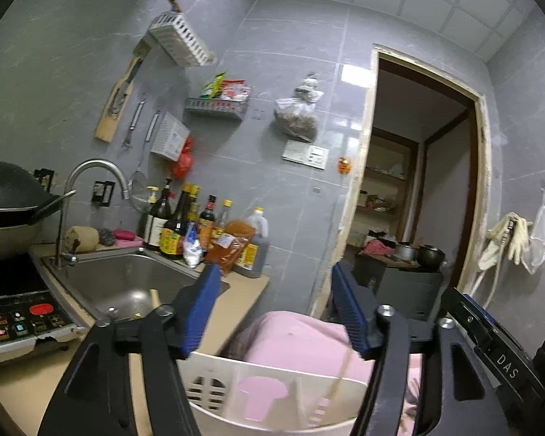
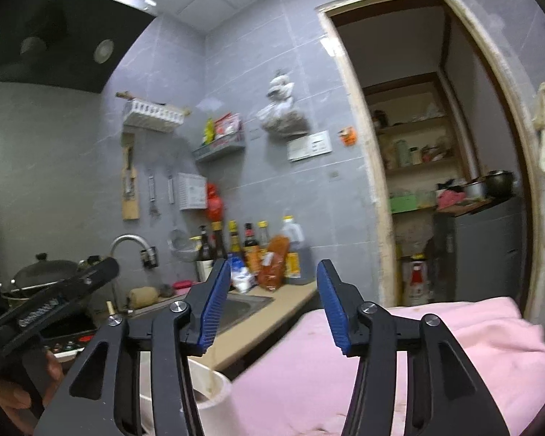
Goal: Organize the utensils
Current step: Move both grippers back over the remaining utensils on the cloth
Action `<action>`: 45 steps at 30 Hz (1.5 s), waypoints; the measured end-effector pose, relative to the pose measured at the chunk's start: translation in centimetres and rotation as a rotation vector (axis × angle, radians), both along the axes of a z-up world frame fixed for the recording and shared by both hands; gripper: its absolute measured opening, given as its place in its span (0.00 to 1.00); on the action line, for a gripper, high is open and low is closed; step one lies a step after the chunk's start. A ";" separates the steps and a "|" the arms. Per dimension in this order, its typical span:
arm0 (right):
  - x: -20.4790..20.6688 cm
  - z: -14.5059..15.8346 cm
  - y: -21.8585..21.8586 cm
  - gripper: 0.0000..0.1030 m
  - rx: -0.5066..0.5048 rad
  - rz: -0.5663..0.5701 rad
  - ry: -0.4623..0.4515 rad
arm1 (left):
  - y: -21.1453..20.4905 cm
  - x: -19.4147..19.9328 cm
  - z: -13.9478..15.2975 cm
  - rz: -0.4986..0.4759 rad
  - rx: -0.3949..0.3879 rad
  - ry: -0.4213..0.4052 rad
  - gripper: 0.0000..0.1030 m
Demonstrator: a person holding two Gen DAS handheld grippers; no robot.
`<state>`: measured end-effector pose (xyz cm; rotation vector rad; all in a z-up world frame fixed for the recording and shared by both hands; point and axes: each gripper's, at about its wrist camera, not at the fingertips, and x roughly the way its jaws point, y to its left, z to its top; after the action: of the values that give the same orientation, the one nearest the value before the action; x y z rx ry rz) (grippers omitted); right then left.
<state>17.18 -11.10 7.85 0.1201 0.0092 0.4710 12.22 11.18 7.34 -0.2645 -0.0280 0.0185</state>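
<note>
Blue-padded fingers of both the left gripper (image 1: 276, 309) and the right gripper (image 2: 274, 305) stand spread, pinching nothing. Just beneath the left one, nearer, sits the white slotted plastic utensil basket (image 1: 214, 385), a pale stick-like handle upright inside.

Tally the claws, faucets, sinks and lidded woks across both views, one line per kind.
Claws: 2, left claw and right claw
Faucet: 1
Sink: 1
Lidded wok: 1
Total: 5
</note>
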 end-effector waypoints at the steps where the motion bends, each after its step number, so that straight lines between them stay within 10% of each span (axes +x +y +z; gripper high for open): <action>1: -0.4 0.1 -0.9 0.49 -0.008 -0.024 -0.002 | -0.5 -0.2 0.2 -0.010 0.005 -0.001 0.65; 11: -3.4 0.9 -8.7 0.84 -0.105 -0.195 -0.005 | -6.8 -1.0 1.5 -0.121 0.111 0.014 0.85; 25: -2.9 -1.7 -17.1 0.86 -0.246 -0.358 0.216 | -15.7 2.9 -2.3 -0.404 0.220 0.284 0.87; 38: 1.5 -7.6 -17.9 0.46 -0.347 -0.241 0.559 | -20.5 9.0 -8.0 -0.544 0.285 0.596 0.84; 45: 3.3 -9.6 -17.6 0.33 -0.357 -0.169 0.686 | -22.7 12.3 -10.6 -0.633 0.290 0.741 0.58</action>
<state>20.51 -28.72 -1.79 -0.0734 0.7475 0.2353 24.49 -11.51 -3.25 0.0450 0.7845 -0.5139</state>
